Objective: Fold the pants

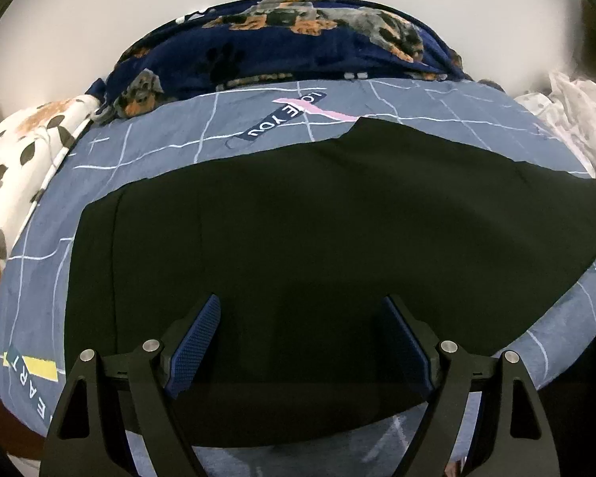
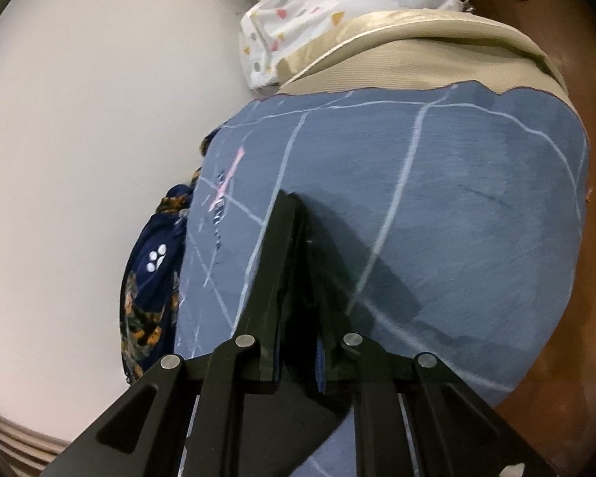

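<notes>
The black pants [image 1: 318, 230] are lying spread flat on the blue sheet [image 1: 171, 135], directly ahead of and beneath the left gripper [image 1: 302, 342], whose jaws are standing wide with nothing between the blue pads [image 1: 196, 342]. The right gripper [image 2: 298, 230] is pinching a fold of the pants [image 2: 298, 318] between nearly closed jaws, above the sheet [image 2: 457, 198]. Beyond the left gripper a navy dog-print blanket [image 1: 282, 47] is lying; to its left, a white paw-print blanket [image 1: 24, 147].
</notes>
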Demonstrator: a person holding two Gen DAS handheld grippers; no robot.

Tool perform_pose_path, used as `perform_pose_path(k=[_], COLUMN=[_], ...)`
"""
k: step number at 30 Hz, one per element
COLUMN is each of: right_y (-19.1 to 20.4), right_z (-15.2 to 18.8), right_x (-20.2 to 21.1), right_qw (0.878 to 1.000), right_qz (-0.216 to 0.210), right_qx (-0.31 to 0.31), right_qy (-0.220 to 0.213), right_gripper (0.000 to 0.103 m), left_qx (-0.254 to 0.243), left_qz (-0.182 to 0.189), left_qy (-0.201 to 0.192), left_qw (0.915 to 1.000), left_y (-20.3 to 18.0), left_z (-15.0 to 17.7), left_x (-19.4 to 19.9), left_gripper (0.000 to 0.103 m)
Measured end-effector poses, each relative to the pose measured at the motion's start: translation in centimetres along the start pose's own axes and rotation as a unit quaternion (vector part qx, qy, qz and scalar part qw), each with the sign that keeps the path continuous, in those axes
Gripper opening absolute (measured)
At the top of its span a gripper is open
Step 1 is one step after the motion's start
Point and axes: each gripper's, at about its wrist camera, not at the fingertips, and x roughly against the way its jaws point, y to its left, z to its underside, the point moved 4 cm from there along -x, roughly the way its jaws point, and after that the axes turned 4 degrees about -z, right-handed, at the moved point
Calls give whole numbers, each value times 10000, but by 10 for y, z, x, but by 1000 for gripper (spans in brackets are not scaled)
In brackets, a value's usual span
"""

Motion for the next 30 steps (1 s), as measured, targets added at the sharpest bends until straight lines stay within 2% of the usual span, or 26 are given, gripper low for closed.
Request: perform_pose_path(k=[8, 16, 23, 30], right_y=[23, 54, 81, 96], right_z=[15, 41, 87, 134], right_x=[-4, -19, -41, -64], right_qw=[9995, 9974, 9915, 9835], right_qz=[-259, -438, -618, -627], right_qx=[103, 369, 626, 831], right_qy=[133, 442, 954, 1482], right_gripper=[12, 12, 13, 13], left_qx=[85, 169, -8, -82], left_qz=[-90, -168, -203, -209], left_qy=[95, 120, 127, 133], left_qw=[9999, 9996, 9997, 9997], left_y=[5, 10, 5, 3], left_z=[-2, -3, -3, -3], left_x=[-2, -1, 0, -1], left_gripper=[83, 83, 83, 84])
